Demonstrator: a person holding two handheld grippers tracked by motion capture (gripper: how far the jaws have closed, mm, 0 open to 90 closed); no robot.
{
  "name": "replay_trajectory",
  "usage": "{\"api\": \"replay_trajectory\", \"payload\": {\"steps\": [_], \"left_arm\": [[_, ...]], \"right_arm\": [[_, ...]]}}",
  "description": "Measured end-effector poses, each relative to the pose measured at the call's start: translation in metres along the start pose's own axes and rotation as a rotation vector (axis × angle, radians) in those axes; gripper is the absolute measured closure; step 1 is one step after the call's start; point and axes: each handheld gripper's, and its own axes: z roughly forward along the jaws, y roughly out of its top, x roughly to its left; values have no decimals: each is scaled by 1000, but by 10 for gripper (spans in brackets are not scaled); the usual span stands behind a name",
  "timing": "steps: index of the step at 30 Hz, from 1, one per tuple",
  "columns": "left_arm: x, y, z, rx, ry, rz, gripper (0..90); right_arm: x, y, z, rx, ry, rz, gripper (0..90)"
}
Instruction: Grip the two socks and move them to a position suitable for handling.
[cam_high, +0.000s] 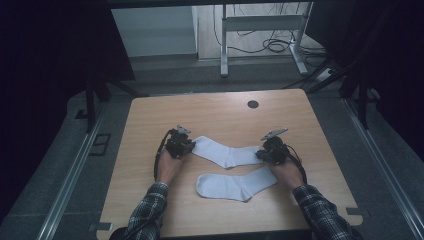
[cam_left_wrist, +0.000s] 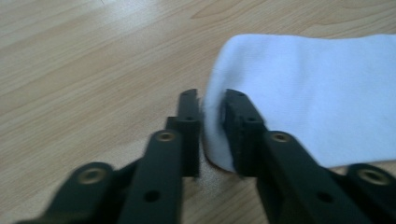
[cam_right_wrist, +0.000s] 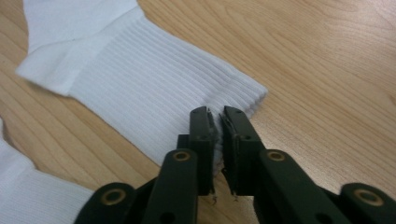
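Two white socks lie on the wooden table (cam_high: 150, 115). The upper sock (cam_high: 225, 154) stretches between both grippers. My left gripper (cam_high: 189, 146) pinches its smooth toe end; in the left gripper view the jaws (cam_left_wrist: 212, 100) are shut on the edge of that sock (cam_left_wrist: 317, 93). At the other end, my right gripper (cam_high: 261, 155) grips the ribbed cuff, and the right gripper view shows its jaws (cam_right_wrist: 215, 114) shut on the cuff's rim (cam_right_wrist: 154, 93). The lower sock (cam_high: 232, 185) lies flat nearer the person, untouched, with a part of it (cam_right_wrist: 28, 196) at the bottom left.
A dark round hole (cam_high: 253, 104) sits near the table's far edge. Beyond the table stand a white desk frame (cam_high: 260, 30) and loose cables on the floor. Dark stands flank the table on both sides.
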Motion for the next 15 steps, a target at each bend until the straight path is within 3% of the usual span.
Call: {"api": "replay_trajectory", "payload": {"steps": [1, 7, 15], "left_arm": [[0, 0, -1, 1, 3, 4, 847], [-3, 2, -9, -17, -6, -8, 858], [-13, 1, -35, -66, -45, -30, 857]], "right_arm": [[2, 1, -1, 5, -8, -9, 851], [2, 1, -6, -14, -12, -13, 857], [0, 1, -25, -62, -23, -25, 857]]}}
